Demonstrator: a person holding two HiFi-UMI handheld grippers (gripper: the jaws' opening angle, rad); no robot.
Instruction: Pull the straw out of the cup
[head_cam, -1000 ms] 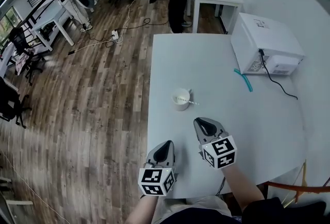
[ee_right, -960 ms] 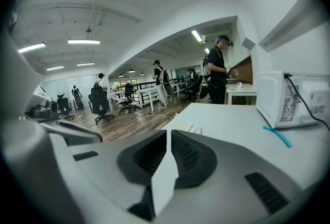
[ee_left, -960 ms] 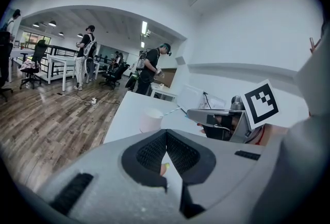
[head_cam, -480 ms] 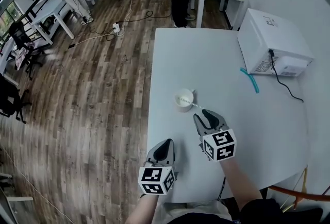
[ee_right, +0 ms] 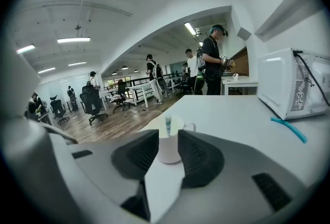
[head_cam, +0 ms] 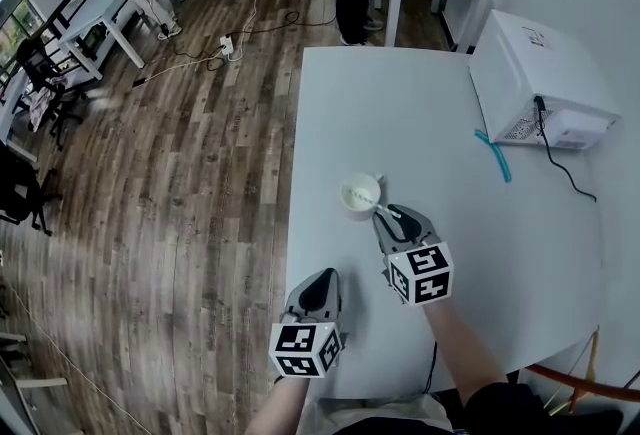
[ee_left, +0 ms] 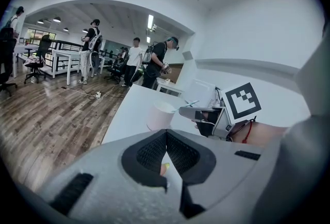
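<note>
A white cup (head_cam: 360, 195) with a handle stands on the white table (head_cam: 400, 103), and a teal-striped straw (head_cam: 378, 207) leans out of it toward me. My right gripper (head_cam: 396, 217) is open right at the straw's free end. In the right gripper view the cup (ee_right: 169, 150) and the upright-looking straw (ee_right: 168, 125) show in the gap between the right gripper's (ee_right: 167, 135) jaws. My left gripper (head_cam: 320, 281) rests near the table's front edge, shut and empty. From the left gripper (ee_left: 166, 134) I see the cup (ee_left: 159, 116) and the right gripper (ee_left: 198, 113) beside it.
A white microwave (head_cam: 540, 78) stands at the table's back right with a black cable trailing from it. A loose teal straw (head_cam: 497, 156) lies in front of it. People and desks stand on the wooden floor beyond the table's far end.
My right gripper has moved forward across the table up to the straw's end at the cup. The left gripper has stayed in place.
</note>
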